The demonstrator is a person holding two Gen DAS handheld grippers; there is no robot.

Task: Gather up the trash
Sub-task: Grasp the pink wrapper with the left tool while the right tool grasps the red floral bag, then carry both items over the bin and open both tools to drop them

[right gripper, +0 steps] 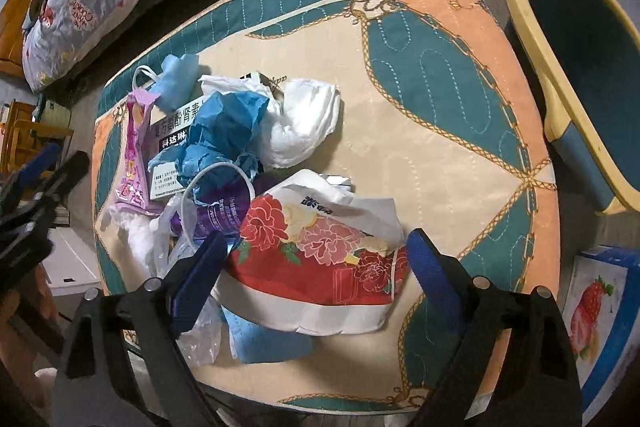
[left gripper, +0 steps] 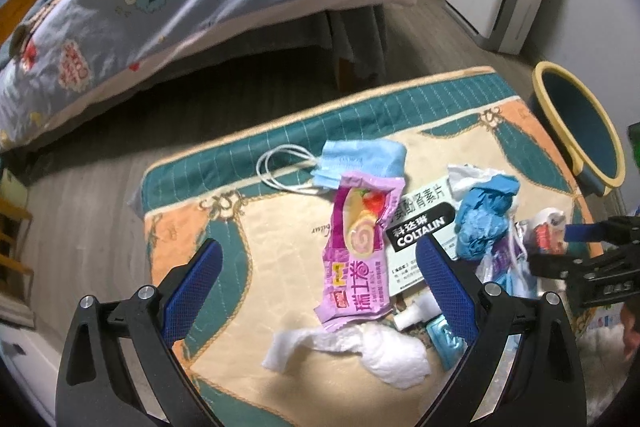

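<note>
Your right gripper (right gripper: 314, 259) is hovering released — jaws flanking the red floral wrapper (right gripper: 316, 263), not pressing it. Your left gripper (left gripper: 320, 283) is gaping over the pink wrapper (left gripper: 356, 255). Trash is lying heaped on the tabletop (right gripper: 440, 131); bin (right gripper: 576, 67) beside it.

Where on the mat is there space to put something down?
The mat is bare between the white tissue and the bin. Another free patch lies left of the pink wrapper. The middle is crowded: blue paper, flowery packet, face mask.
</note>
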